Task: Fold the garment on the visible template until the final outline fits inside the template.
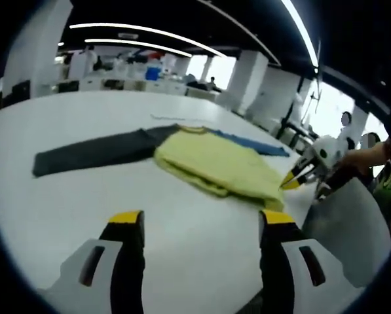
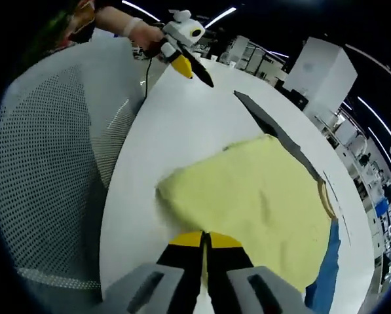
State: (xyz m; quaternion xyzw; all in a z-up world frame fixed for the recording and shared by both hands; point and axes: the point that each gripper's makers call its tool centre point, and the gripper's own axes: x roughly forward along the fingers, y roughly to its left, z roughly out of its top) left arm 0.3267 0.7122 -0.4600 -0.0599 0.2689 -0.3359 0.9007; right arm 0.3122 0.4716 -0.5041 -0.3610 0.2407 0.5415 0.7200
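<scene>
Left gripper view: low over round white table (image 1: 64, 216), looking across at yellow shirt w/ dark grey and blue sleeves (image 1: 215, 163), set back. Right gripper view: close above same shirt (image 2: 260, 209). Both share shirt + table.

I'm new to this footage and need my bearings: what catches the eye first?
A yellow shirt with dark sleeves lies flat on the white table; one grey sleeve stretches far out sideways. The right gripper is shut on the shirt's near hem, while the left gripper hangs open above bare table.
</scene>
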